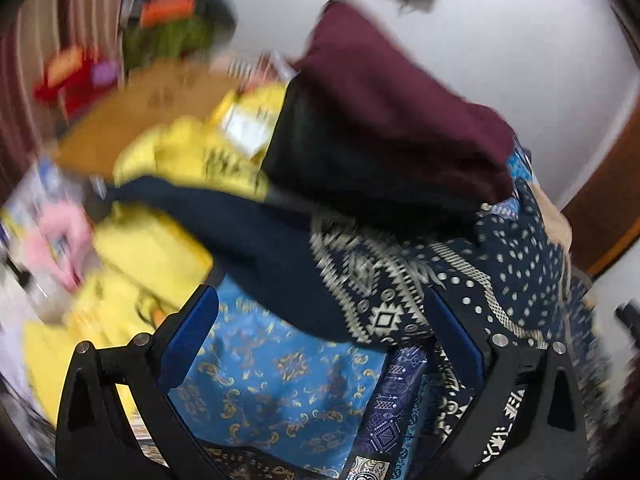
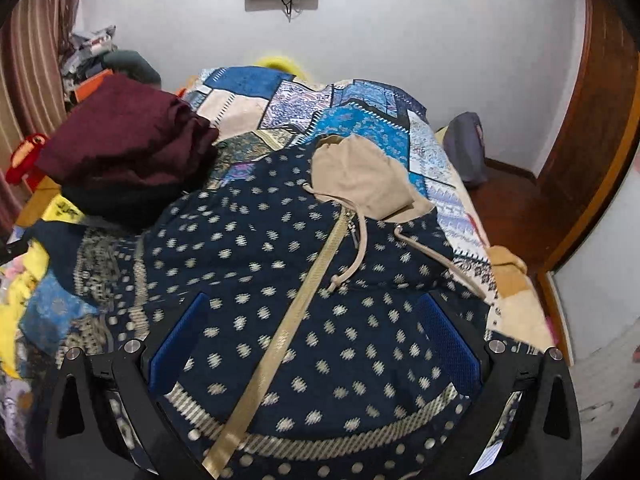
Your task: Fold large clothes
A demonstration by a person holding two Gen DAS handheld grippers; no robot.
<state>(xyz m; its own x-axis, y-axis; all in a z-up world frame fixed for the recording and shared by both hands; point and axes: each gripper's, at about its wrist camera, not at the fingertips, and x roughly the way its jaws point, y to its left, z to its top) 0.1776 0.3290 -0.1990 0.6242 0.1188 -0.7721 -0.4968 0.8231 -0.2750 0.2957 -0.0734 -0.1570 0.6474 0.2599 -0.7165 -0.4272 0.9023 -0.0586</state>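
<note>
A navy hoodie with cream dots, a tan zipper band and a beige hood lies spread front-up on the patchwork bedspread. My right gripper is open just above the hoodie's lower front, one blue pad on each side of the zipper. In the blurred left wrist view, the hoodie's patterned sleeve stretches out to the left over the bedspread. My left gripper is open, its fingers on either side of the sleeve's patterned part, holding nothing.
A folded maroon garment sits on a dark one at the bed's left, also in the left wrist view. Yellow cloth and a cardboard box lie left. A wooden door stands right.
</note>
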